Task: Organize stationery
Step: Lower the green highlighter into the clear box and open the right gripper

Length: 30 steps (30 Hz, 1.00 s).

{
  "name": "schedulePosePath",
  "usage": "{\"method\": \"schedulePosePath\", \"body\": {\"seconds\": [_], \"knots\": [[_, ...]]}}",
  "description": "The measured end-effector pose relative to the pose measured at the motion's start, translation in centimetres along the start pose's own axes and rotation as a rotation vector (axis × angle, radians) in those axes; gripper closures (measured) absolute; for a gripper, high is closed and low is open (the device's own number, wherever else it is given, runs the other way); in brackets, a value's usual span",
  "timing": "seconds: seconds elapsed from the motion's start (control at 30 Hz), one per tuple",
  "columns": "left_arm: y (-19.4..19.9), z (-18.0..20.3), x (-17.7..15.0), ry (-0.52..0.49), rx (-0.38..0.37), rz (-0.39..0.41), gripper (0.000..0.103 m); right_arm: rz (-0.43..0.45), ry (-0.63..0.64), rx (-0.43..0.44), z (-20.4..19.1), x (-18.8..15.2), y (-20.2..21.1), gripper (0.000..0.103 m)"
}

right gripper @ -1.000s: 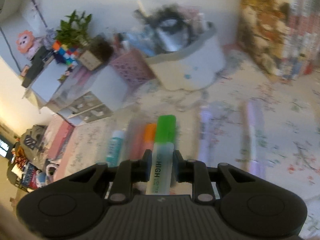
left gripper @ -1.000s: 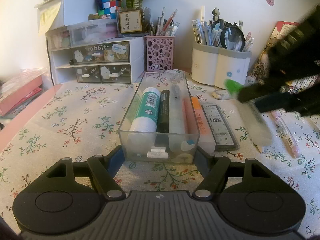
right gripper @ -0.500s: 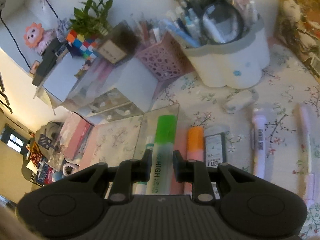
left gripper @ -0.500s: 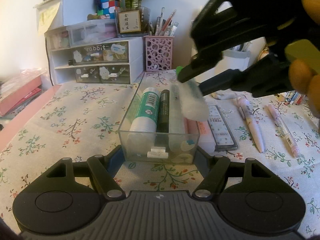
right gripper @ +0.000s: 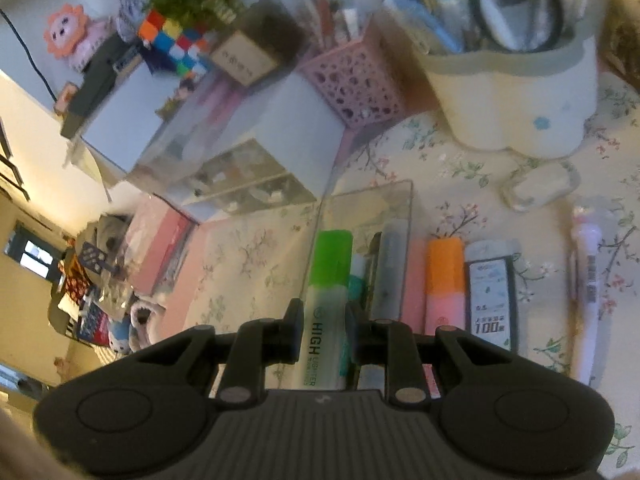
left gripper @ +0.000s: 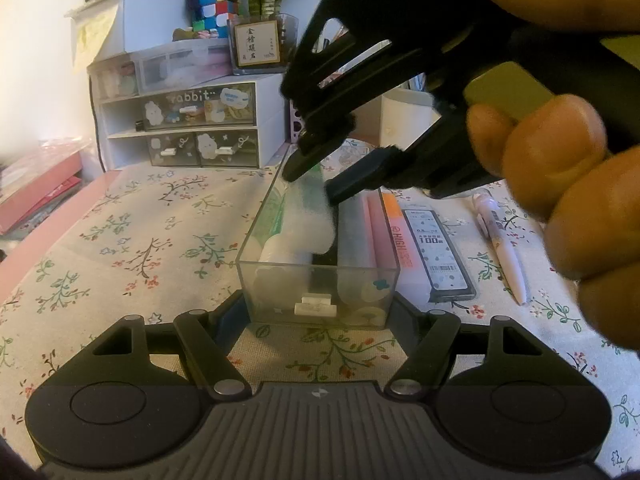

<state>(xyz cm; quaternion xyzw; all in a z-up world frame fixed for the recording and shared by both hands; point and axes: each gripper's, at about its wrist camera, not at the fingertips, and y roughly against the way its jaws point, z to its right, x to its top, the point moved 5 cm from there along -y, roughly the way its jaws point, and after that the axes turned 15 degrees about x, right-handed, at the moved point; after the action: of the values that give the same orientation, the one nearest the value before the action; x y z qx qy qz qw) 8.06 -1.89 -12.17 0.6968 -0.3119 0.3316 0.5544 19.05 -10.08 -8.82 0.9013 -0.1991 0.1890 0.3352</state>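
My right gripper [right gripper: 323, 320] is shut on a green-capped highlighter [right gripper: 326, 300] and holds it over the left side of a clear plastic tray [left gripper: 320, 276]. In the left wrist view the right gripper [left gripper: 316, 182] hovers over the tray with the blurred highlighter [left gripper: 310, 216] between its fingers. The tray holds a green-labelled glue stick [right gripper: 354, 280], a dark pen [right gripper: 388, 276] and small white items. My left gripper [left gripper: 320, 312] stands around the tray's near end, its fingers [left gripper: 230, 316] at both sides of it.
An orange-capped highlighter [left gripper: 394, 232], a lead refill case [left gripper: 436, 248] and a white pen [left gripper: 500, 248] lie right of the tray on the floral cloth. A white drawer unit [left gripper: 180, 120], pink pen cup [right gripper: 360, 84] and white pen holder [right gripper: 508, 92] stand behind.
My right gripper has carried the green highlighter leftward from the right side of the table to above the tray and lowered it toward the tray. The left gripper has stayed put.
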Motion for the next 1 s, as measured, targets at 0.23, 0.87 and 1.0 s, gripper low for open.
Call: {"method": "schedulePosePath", "body": {"seconds": [0.23, 0.87, 1.0], "knots": [[0.0, 0.1, 0.0, -0.001, -0.002, 0.000, 0.031, -0.025, -0.013, 0.008, -0.2, -0.4, -0.5, 0.090], [0.0, 0.3, 0.0, 0.001, -0.002, 0.000, 0.031, 0.084, 0.071, 0.008, 0.2, 0.9, 4.0, 0.087], [0.0, 0.2, 0.0, 0.004, -0.002, -0.001, 0.031, 0.100, 0.033, -0.073, 3.2, 1.3, 5.6, 0.087]]}}
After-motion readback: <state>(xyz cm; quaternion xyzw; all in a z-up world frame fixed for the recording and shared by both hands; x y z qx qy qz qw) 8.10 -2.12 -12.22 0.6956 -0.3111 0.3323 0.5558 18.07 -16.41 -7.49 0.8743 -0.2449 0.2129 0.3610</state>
